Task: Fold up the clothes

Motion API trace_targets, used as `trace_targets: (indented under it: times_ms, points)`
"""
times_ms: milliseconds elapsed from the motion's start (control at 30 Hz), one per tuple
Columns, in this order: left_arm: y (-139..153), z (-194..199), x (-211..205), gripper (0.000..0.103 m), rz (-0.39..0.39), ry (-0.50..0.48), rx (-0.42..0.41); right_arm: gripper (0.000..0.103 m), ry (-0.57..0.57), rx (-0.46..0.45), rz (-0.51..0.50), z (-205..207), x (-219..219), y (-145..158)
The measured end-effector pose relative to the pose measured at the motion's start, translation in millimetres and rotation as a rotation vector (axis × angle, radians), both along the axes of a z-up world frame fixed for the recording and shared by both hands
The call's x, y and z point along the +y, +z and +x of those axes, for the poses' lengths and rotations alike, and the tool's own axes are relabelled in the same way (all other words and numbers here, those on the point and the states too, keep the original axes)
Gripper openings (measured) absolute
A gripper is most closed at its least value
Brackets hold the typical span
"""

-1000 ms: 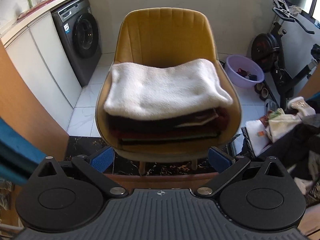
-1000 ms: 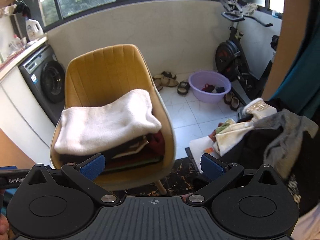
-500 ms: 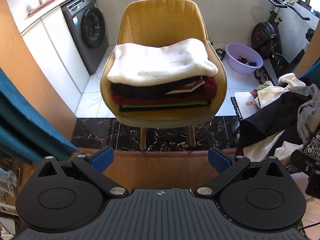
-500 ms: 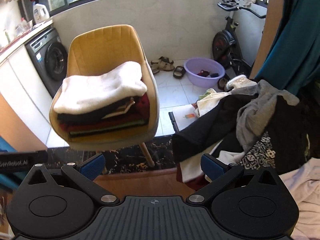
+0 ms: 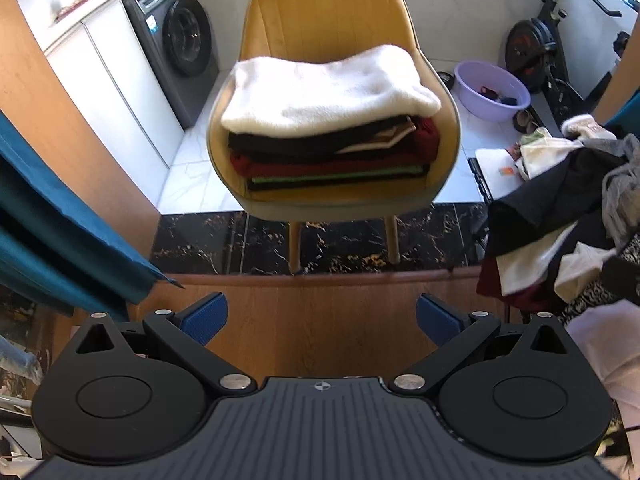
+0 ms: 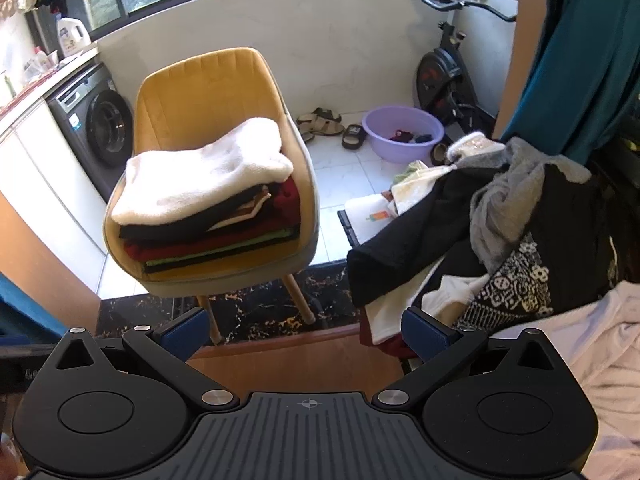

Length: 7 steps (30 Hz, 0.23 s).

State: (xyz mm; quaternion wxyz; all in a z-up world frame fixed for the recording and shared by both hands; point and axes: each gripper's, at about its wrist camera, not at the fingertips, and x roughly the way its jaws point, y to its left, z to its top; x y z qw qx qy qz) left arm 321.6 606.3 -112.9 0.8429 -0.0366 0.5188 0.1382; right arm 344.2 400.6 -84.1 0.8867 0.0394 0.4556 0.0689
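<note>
Your folded clothes sit in a neat stack (image 5: pixel 332 152) on the seat of the mustard-yellow chair (image 5: pixel 328 12), with a fluffy white garment (image 5: pixel 328 88) on top and black, dark red and green layers under it. To the right of the chair, near you, the unfolded pile (image 6: pixel 516 232) lies heaped: black, grey, white and a black-and-white patterned piece tangled together, with a pale sheet-like fabric (image 6: pixel 600 344) at the near right edge. Your left hand-held gripper (image 5: pixel 319 319) hangs over the wooden floor strip (image 5: pixel 320 312) in front of the chair, its blue-padded fingers spread wide and holding nothing. Your right hand-held gripper (image 6: pixel 306 334) is spread wide too and empty, its right pad (image 6: pixel 426 338) just beside the edge of the unfolded pile. Farther off stand a grey washing machine (image 5: pixel 176 40) at the far left, a purple basin (image 6: pixel 402 132) and sandals (image 6: pixel 324 120) on the white tiles, and an exercise bike (image 6: pixel 444 76) at the far right. Teal curtains (image 5: pixel 48 240) hang at the sides.
</note>
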Motion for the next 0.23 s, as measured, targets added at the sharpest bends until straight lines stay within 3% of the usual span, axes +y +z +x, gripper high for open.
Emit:
trace_targets:
  times_ms: [233]
  points:
    - [-0.9,-5.4,2.5,0.102,-0.021,-0.009,-0.006,0.102,-0.022,0.023,0.0,-7.3,1.3,-4.6]
